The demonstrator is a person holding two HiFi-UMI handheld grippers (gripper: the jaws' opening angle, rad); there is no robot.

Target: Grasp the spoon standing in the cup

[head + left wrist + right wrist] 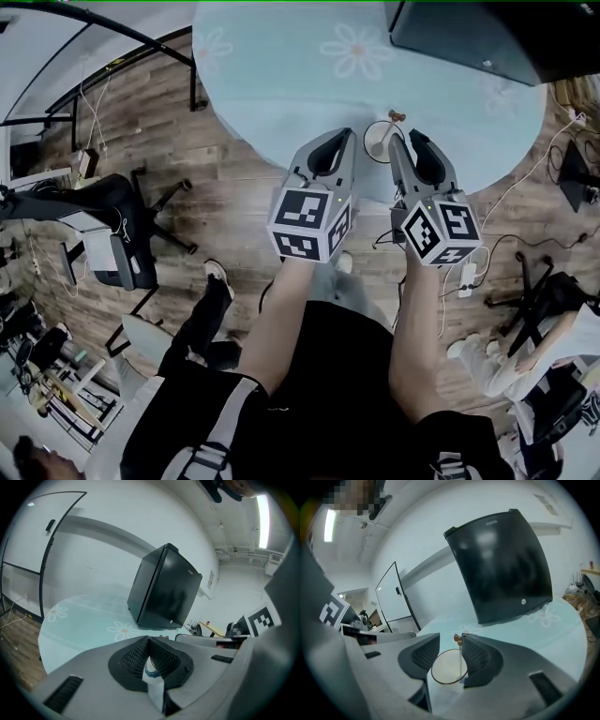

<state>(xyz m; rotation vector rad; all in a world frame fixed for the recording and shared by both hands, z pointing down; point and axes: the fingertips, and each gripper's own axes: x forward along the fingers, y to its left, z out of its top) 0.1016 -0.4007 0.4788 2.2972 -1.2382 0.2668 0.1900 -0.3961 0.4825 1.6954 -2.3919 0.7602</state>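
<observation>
Spoon (461, 662) in cup (448, 667), with both hand-held grippers at the near edge of the surface.

Surface (281, 84): round, pale blue, printed with white daisies; it fills the far part of the head view above a wooden floor (216, 178).

Black box (478, 37): a dark cabinet with a closed door, standing at the far right of the surface, well apart from the cup. It also shows in the left gripper view (164, 590) and the right gripper view (501, 564).

Left hand-held gripper (347, 139): held over the near edge of the surface, just left of the cup. Its own view (149, 640) shows the two ribbed pads brought together at their tips, with no cup or spoon between them. A pale strip shows in the narrow gap behind the tips; what it is cannot be told.

Right hand-held gripper (405, 139): its jaws stand apart on either side of the cup, as seen in its own view (451, 637).

Cup (380, 142): a round, pale, thin-rimmed vessel, upright near the near edge of the surface, between the right gripper's pads.

Spoon (394, 122): a thin pale stem with a small brown end, standing nearly upright at the cup's right side, just beside the right-hand pad and not clamped.
</observation>
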